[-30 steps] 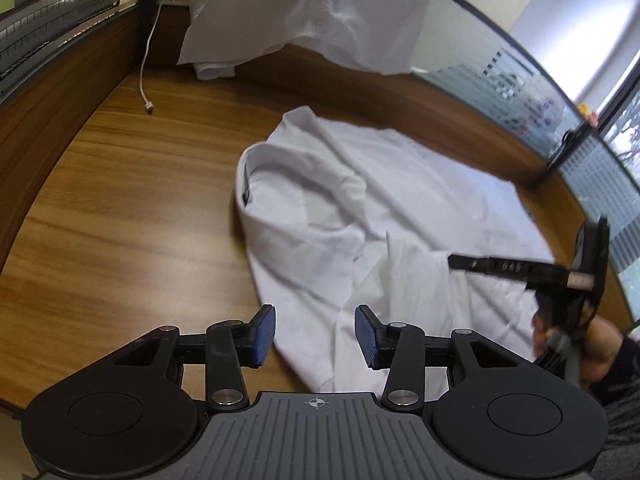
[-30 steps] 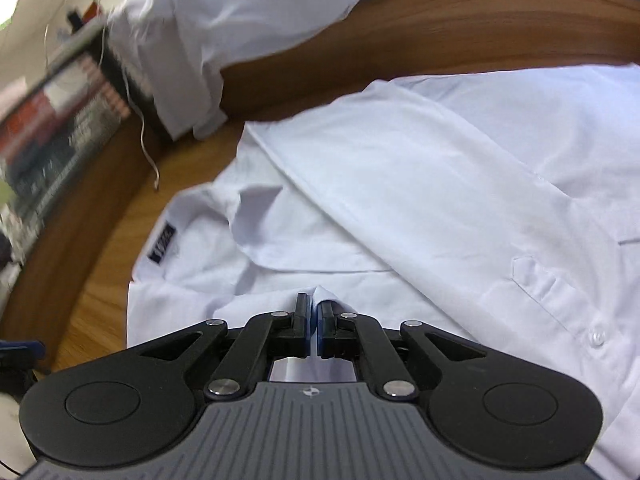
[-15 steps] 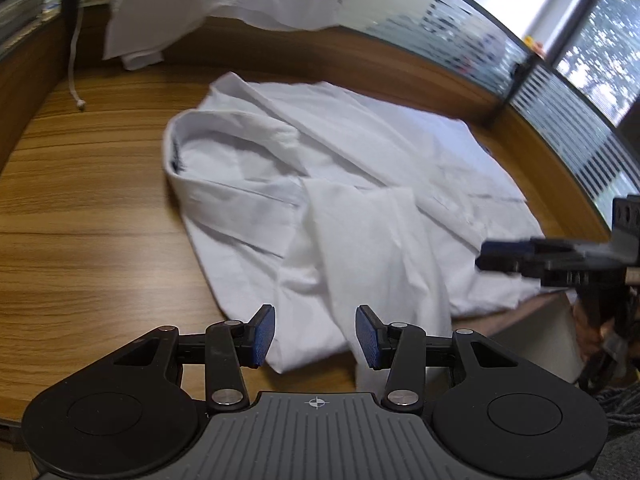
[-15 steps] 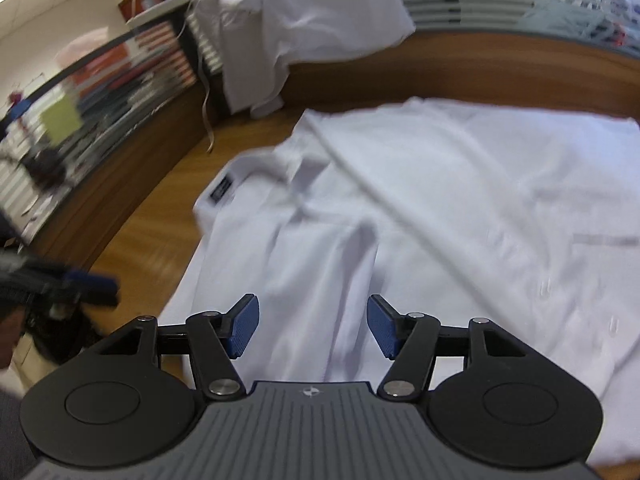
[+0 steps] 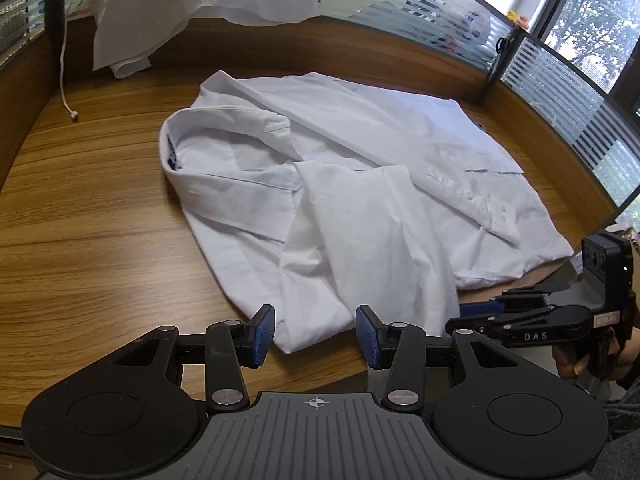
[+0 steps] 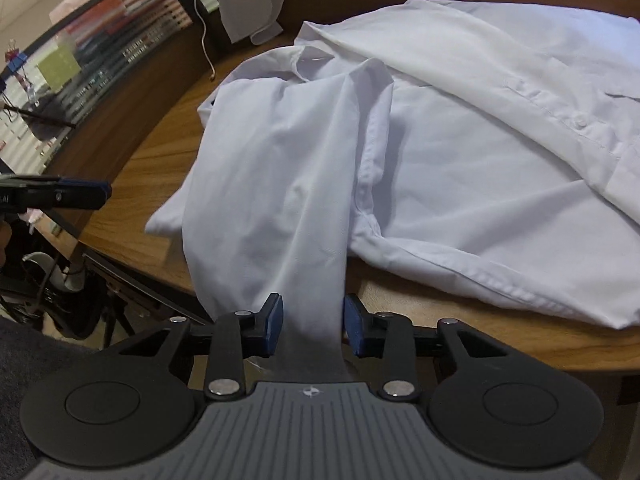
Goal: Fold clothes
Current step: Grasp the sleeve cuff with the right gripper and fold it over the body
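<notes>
A white button-up shirt (image 5: 360, 168) lies spread on the wooden desk (image 5: 88, 216), collar to the left, one sleeve (image 6: 280, 184) folded across the body and hanging over the near desk edge. My left gripper (image 5: 315, 336) is open and empty, just short of the shirt's near hem. My right gripper (image 6: 313, 330) is open, with the hanging sleeve end lying between its jaws, not pinched. The right gripper also shows in the left wrist view (image 5: 476, 314) at the desk's near right edge. The left gripper shows in the right wrist view (image 6: 96, 194) at far left.
Another white garment (image 5: 208, 4) hangs over the back partition. A white cable (image 5: 66, 80) dangles onto the desk at back left. Glass partitions (image 5: 560, 92) bound the right side. Bare wood lies left of the shirt. A chair base (image 6: 60, 280) stands below the desk edge.
My right gripper opened and let go of the sleeve, then drew back to the near desk edge. The sleeve now lies across the shirt. My left gripper drew back and turned right.
</notes>
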Tool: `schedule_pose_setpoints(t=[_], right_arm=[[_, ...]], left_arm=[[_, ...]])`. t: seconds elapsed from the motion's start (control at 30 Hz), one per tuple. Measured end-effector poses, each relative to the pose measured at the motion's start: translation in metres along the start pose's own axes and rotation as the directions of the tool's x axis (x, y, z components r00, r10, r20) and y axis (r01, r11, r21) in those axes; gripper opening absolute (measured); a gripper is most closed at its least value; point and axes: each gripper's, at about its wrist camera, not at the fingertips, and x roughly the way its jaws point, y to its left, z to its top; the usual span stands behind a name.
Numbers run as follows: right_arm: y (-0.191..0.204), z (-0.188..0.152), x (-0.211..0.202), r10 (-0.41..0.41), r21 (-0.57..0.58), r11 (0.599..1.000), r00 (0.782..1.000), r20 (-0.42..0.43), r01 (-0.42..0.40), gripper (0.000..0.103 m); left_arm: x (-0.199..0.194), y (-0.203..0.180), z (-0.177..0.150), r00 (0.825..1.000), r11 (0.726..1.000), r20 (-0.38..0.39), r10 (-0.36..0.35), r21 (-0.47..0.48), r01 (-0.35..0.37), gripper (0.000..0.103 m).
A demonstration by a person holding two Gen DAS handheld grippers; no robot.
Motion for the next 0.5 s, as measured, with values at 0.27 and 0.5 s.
schedule_pose_setpoints(t=[0.27,0.5], right_arm=[[0.015,0.026,-0.021,0.273,0.024,0.961,0.96,0.053,-0.275,0.004],[0.022,0.099,-0.069,0.463,0.103,0.861,0.853,0.24,-0.497,0.004]], left_arm=[[-0.008,0.019,-0.003,0.998,0.997,0.033,0.045,-0.068,-0.042,0.047],[-0.008,0.029,-0.008,0.995,0.984,0.046,0.083,-0.159,-0.075,0.047]])
